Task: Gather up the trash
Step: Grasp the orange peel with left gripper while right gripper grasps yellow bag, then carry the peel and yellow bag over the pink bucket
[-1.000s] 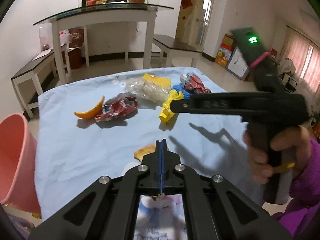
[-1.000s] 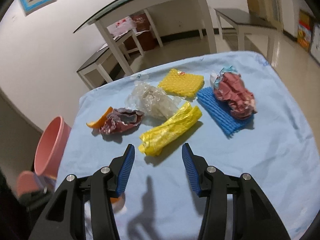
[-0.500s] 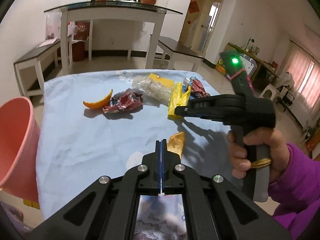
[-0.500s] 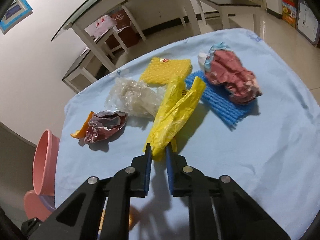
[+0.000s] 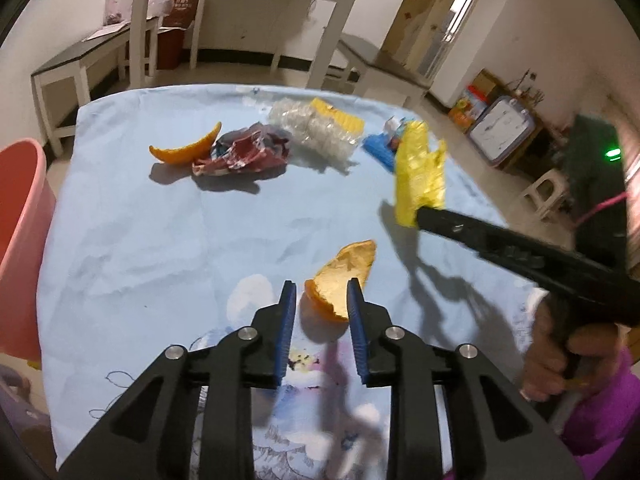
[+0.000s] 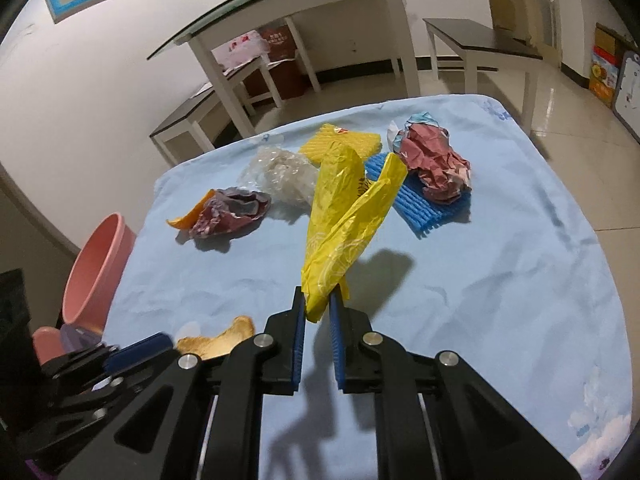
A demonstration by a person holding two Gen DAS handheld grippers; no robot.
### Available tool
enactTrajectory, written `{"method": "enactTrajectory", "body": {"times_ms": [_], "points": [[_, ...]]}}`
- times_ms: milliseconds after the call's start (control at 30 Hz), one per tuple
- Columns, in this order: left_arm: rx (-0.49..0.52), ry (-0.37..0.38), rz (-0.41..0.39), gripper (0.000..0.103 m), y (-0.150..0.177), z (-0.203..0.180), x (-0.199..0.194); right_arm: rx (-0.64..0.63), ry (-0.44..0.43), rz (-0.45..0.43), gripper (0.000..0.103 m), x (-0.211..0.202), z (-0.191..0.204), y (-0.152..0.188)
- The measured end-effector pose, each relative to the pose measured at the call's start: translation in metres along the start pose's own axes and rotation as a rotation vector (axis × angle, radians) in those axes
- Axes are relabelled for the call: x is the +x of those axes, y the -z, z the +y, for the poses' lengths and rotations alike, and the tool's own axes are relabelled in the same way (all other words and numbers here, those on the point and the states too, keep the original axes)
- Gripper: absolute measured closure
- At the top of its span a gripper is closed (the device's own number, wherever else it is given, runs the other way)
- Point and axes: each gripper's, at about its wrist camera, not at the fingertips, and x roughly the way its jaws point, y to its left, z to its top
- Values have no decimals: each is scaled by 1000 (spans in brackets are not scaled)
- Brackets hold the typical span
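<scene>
My right gripper [image 6: 318, 306] is shut on a yellow plastic bag [image 6: 348, 216] and holds it lifted above the blue tablecloth; the bag also shows in the left wrist view [image 5: 420, 176]. My left gripper [image 5: 322, 294] is open, its fingers on either side of an orange peel [image 5: 344, 280] lying on the cloth; the peel also shows in the right wrist view [image 6: 218, 340]. Further back lie a second orange peel [image 5: 186, 150], a crumpled red wrapper [image 5: 244, 152], clear plastic [image 5: 316, 138], yellow foam netting [image 6: 340, 142], blue foam netting [image 6: 416, 204] and another red wrapper [image 6: 434, 162].
A pink bin [image 5: 20, 216] stands off the table's left edge, also in the right wrist view [image 6: 96, 268]. White glass-topped table [image 6: 304, 12] and benches stand behind. The blue cloth [image 5: 160, 248] covers the whole table.
My right gripper closed on the yellow bag and lifted it off the cloth. My left gripper opened and moved forward so its fingers flank the near orange peel.
</scene>
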Motion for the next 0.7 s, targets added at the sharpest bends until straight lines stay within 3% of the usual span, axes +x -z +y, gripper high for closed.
{"method": "enactTrajectory", "body": {"times_ms": [100,267,300,333,400,700], "points": [[-17,-35,36,77,2,0,11,-18,-10,-5,92,-3,3,2],[-28,-47,-4,78,6,1,7,-46,-17,-8,92,-8,7,4],[-23,-52,-17,82,7,1,5,-52,-18,-8,92,-9,8,5],[-13,-57,-29,92,8,0,1,-59,-18,-11,92,-10,8,6],[-6,-62,-37,97,9,-1,-3,-69,-16,-17,92,-12,11,7],[-2,-95,-121,100,7,7,-23,-113,-27,-37,92,-21,25,7]]}}
